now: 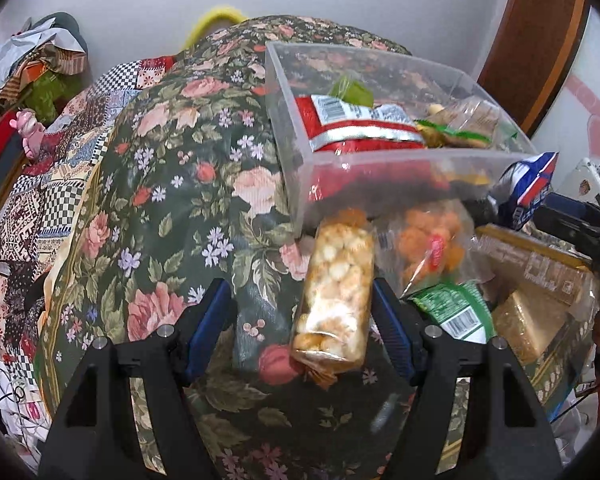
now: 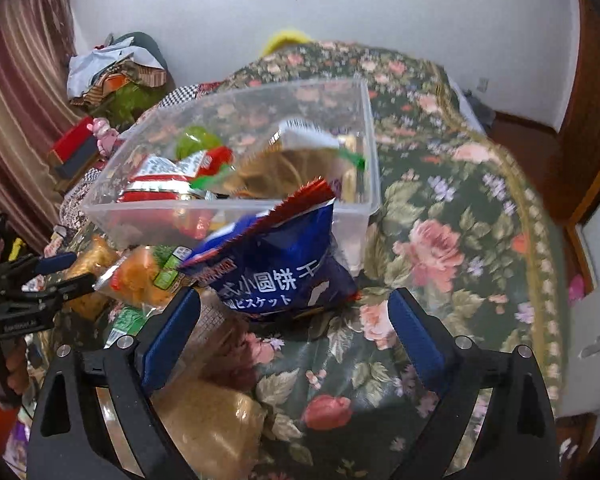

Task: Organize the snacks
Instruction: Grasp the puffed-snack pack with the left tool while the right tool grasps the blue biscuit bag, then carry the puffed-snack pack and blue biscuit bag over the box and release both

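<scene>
A clear plastic bin [image 1: 380, 160] [image 2: 236, 208] stands on a floral cloth and holds a red packet [image 1: 356, 136], a green packet and other snacks. My left gripper [image 1: 304, 300] is open over the cloth; a clear pack of round yellow biscuits [image 1: 336, 292] lies between its fingers, close to the right one. My right gripper [image 2: 296, 316] is open; a blue biscuit bag [image 2: 284, 268] lies just ahead between its fingers, leaning on the bin's near wall. The blue bag also shows in the left wrist view [image 1: 528, 188].
Loose snacks lie beside the bin: an orange puff bag [image 1: 432, 248] [image 2: 140, 276], a green packet [image 1: 456, 312], a tan block in clear wrap [image 1: 528, 320] [image 2: 216, 428]. Clothes and boxes pile at the far left [image 2: 112, 80]. The cloth stretches bare on the left [image 1: 172, 208].
</scene>
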`<state>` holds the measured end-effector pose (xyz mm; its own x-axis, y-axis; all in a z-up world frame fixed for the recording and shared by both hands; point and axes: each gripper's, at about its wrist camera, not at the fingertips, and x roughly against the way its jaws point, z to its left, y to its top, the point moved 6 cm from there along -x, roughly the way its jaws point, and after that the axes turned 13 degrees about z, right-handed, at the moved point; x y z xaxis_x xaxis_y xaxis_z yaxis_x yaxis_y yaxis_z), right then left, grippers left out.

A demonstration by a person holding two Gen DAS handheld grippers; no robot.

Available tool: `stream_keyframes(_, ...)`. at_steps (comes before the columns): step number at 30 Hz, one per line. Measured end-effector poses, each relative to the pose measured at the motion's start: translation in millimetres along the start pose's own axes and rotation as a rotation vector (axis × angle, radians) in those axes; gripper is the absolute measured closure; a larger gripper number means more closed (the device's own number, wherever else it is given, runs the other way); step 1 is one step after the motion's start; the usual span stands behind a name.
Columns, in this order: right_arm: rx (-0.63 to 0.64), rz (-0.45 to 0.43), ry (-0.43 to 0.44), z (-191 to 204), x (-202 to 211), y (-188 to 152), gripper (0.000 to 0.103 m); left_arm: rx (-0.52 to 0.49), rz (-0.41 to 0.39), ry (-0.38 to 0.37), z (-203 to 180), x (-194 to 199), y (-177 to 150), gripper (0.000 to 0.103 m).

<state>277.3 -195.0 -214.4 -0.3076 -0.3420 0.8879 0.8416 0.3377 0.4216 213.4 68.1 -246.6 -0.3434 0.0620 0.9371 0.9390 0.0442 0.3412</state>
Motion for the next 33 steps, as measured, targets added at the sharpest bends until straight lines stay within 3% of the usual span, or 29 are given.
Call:
stream_keyframes(2,-0.020,0.016,0.007,-2,-8,2,0.009,0.003,-0.004,-0.004,-1,-3,1,0.033)
stream_keyframes(5,-0.023,0.015,0.006,-1,-14,5,0.009,0.000,-0.005,-0.016,-4,-6,3,0.041)
stream_keyframes(9,0.004,-0.025,-0.052,6,-12,7,0.011,-0.004,0.012,-0.016,-9,-19,5,0.048)
stream_keyframes(12,0.038,-0.055,-0.070,13,-9,8,0.023,-0.015,0.001,0.008,-11,-23,3,0.053)
stream_keyframes(15,0.039,-0.063,-0.065,13,-8,8,0.029,-0.023,-0.006,0.002,-13,-22,0,0.068)
stream_keyframes(20,0.032,-0.072,-0.060,12,-5,5,0.038,-0.012,-0.026,0.002,-12,-13,-3,0.068)
stream_keyframes(29,-0.001,-0.095,-0.054,6,14,0,0.040,0.007,-0.086,-0.003,-8,20,-9,0.068)
stream_keyframes(33,-0.029,-0.113,-0.014,3,27,-5,0.040,0.019,-0.112,-0.006,-5,33,-7,0.068)
